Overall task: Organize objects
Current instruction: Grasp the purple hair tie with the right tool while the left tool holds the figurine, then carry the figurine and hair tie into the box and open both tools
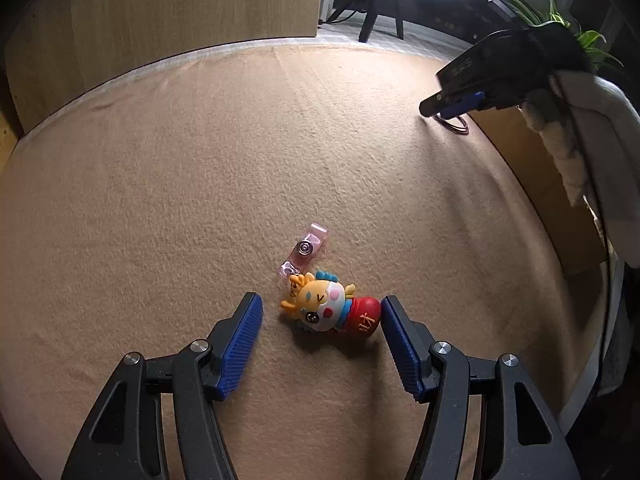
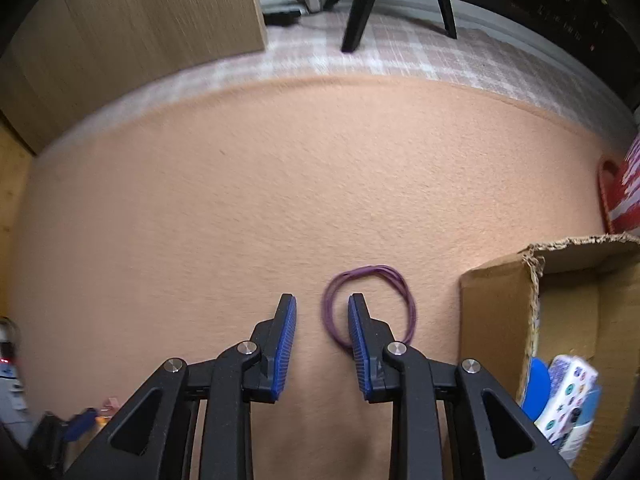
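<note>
In my left hand, the left gripper (image 1: 322, 312) points down at the tan felt mat (image 1: 200, 184) with its jaws standing wide. A small toy figure (image 1: 334, 310) lies on its side between them, low in the middle of the left wrist view: yellow horned head toward the left pad, red base just at the tip of the right pad. I cannot tell whether that pad actually touches the base; the left pad is clearly apart from the head. A pink badge clip (image 1: 305, 250) lies just above the toy, joined to it at the head end.

My right gripper (image 2: 322, 304) has its jaws narrow with nothing pinched between the pads. A purple rubber band (image 2: 370, 304) lies flat on the mat, lower middle of the right wrist view. My right fingertip (image 2: 356, 308) sits inside the loop and the left one outside it, so the near side of the band runs between the two pads without being squeezed.

A cardboard box (image 2: 496, 304) stands open at the lower right of that view, just right of the band, with a blue lid and a patterned packet inside. A red woven basket (image 2: 624, 196) shows at the right edge above it.
</note>
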Action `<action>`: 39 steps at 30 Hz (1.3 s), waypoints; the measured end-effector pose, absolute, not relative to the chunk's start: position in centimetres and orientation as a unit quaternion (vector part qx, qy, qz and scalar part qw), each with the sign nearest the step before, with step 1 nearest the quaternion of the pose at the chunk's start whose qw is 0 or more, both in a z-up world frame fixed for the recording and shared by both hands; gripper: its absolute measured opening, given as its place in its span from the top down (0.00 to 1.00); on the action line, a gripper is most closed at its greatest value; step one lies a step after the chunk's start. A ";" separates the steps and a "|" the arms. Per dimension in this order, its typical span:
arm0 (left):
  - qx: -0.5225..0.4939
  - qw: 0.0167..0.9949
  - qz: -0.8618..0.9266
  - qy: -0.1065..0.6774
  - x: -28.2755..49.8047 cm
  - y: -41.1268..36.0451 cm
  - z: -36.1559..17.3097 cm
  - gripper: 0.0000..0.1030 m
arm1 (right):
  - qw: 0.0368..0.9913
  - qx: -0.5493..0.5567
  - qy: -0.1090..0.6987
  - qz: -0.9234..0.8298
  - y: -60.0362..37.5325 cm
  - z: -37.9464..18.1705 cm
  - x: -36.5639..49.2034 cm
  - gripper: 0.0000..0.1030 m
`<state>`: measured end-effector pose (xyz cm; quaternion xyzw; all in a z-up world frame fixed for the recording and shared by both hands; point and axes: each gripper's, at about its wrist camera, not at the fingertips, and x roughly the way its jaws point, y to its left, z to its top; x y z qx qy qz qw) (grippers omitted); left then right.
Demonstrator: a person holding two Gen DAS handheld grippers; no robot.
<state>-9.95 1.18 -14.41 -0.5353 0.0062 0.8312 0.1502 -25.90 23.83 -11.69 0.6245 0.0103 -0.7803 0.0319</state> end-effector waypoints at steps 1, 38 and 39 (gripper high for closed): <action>-0.535 0.151 0.831 0.007 -10.0 1.3 -14.4 0.37 | 0.031 0.625 0.014 -0.780 23.7 -11.7 -25.9 0.77; -0.532 0.141 0.835 -0.012 -10.1 2.4 -13.4 0.48 | 0.139 0.520 -0.156 -0.828 29.1 -4.5 -5.6 0.97; -0.531 0.142 0.835 -0.013 -10.1 2.6 -13.2 0.48 | 0.138 0.512 -0.161 -0.832 29.8 -3.8 -5.3 0.97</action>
